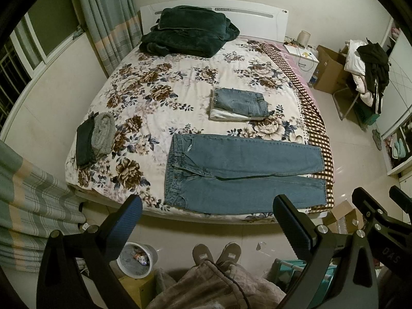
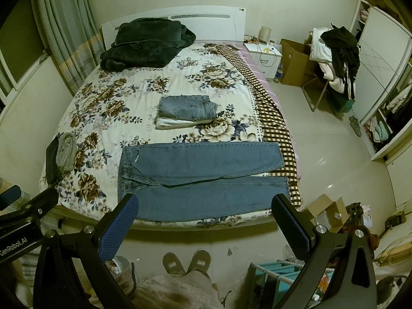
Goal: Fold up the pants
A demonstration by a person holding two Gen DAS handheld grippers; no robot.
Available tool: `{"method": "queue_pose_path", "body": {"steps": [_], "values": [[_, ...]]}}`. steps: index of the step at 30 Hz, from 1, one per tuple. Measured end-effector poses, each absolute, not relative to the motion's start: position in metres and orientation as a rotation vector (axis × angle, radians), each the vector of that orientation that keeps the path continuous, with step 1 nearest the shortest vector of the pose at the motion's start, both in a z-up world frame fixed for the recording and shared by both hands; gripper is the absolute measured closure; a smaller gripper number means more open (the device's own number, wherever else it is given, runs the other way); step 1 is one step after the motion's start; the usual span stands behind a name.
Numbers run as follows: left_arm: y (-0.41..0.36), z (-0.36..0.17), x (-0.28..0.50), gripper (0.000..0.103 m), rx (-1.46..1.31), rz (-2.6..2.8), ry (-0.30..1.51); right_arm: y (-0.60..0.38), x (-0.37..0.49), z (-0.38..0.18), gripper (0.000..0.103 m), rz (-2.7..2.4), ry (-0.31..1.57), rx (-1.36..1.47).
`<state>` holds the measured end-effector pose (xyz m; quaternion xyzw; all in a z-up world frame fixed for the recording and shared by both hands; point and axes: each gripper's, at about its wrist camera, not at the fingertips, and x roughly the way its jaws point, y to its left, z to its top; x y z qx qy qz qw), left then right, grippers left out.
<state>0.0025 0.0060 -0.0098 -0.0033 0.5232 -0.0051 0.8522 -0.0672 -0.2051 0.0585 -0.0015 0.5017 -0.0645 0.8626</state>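
The blue jeans (image 1: 242, 172) lie flat along the near edge of the bed (image 1: 144, 82), waistband toward the person's left and both legs running to the right, hems reaching the checked blanket (image 1: 316, 128) at the bed's right side. The legs are parted only slightly, the far leg lying a little over the near one at the crotch; this spread-out layout presents long straight edges for a first lengthwise fold. The left gripper (image 1: 207, 207) is held above the floor in front of the bed, its fingers wide apart and holding nothing; in the left wrist view its blue pad sits roughly level with the waistband end and the other finger level with the lower legs. The right gripper (image 2: 206, 206) is likewise wide open and empty, clear of the cloth, framing the near leg in its own view. Neither tool touches the jeans, so the fold appears not yet begun. A folded pair of denim (image 1: 242, 101) rests on a white folded garment (image 1: 226, 114) further up the bed, apparently a finished stack kept apart from the working area. A dark and grey bundle (image 1: 94, 139) sits at the left edge, and a dark green blanket (image 1: 188, 31) lies by the headboard. The likely next step is to grip the near waistband corner and near hem.
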Motion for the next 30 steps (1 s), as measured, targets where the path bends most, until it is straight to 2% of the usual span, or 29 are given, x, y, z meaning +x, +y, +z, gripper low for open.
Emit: {"method": "queue_pose_path", "body": {"steps": [30], "values": [[0.0060, -0.0084, 0.0040, 0.000, -0.006, -0.011, 1.100, -0.2032, -0.0639, 0.0570, 0.000, -0.136, 1.056, -0.002]]}}
